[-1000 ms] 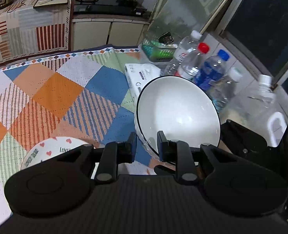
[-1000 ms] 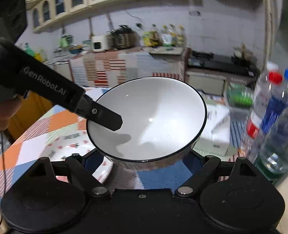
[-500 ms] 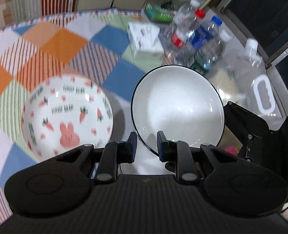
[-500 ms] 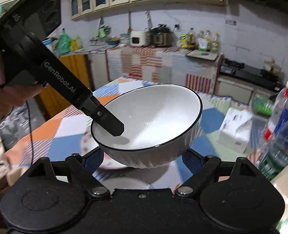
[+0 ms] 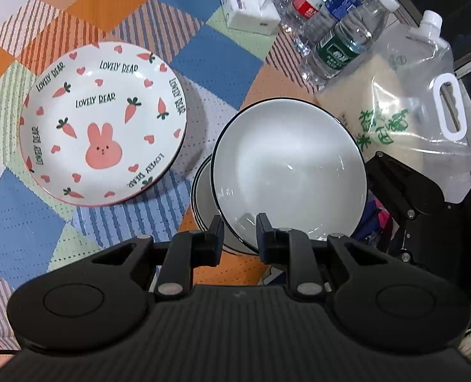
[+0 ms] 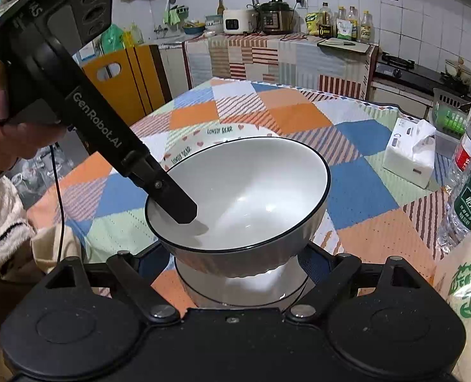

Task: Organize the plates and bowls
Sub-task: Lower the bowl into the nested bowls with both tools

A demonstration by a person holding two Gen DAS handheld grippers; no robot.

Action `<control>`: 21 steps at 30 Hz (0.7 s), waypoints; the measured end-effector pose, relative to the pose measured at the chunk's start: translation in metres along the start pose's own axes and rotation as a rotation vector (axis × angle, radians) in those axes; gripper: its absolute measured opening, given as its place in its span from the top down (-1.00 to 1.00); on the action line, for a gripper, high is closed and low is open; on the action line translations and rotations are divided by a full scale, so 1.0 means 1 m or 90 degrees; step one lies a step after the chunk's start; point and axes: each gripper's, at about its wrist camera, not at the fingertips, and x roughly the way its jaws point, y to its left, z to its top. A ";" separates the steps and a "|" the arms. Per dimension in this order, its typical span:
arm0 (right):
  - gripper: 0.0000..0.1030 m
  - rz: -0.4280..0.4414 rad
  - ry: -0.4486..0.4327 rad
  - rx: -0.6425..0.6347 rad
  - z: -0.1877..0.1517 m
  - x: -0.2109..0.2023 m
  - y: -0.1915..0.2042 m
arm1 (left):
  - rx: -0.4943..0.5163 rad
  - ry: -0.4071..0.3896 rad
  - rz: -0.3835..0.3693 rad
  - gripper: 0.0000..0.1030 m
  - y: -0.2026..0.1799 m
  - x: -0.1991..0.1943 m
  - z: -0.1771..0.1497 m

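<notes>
My left gripper [image 5: 240,222] is shut on the near rim of a white bowl with a black rim [image 5: 289,168], one finger inside and one outside, seen in the right wrist view [image 6: 174,200]. The bowl [image 6: 245,191] hangs just above a second matching bowl [image 5: 203,197] on the table [image 6: 267,289]. My right gripper is spread wide on both sides of the bowls; its fingertips are hidden behind them. A bunny-and-carrot plate [image 5: 103,124] lies to the left.
A tissue box [image 5: 249,6], several water bottles [image 5: 334,28] and a clear bag with a handle [image 5: 426,102] crowd the right side of the checked tablecloth [image 5: 28,216]. The kitchen counter [image 6: 283,47] stands behind.
The held bowl has come down and levelled out over the second bowl. The left gripper tilted downward, bringing the bunny plate fully into view.
</notes>
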 end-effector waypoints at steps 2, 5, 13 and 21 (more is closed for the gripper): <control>-0.77 -0.002 0.004 -0.002 -0.002 -0.001 0.001 | 0.002 0.006 0.003 0.62 -0.001 0.002 -0.002; -0.77 -0.007 0.008 -0.005 -0.008 -0.001 0.004 | 0.009 0.016 0.017 0.62 -0.003 0.006 -0.003; -0.76 -0.041 0.019 -0.027 -0.016 0.007 0.009 | 0.033 0.019 0.061 0.62 -0.008 0.015 -0.004; -0.76 -0.066 0.018 -0.045 -0.018 0.006 0.018 | 0.038 0.026 0.084 0.62 -0.008 0.025 -0.004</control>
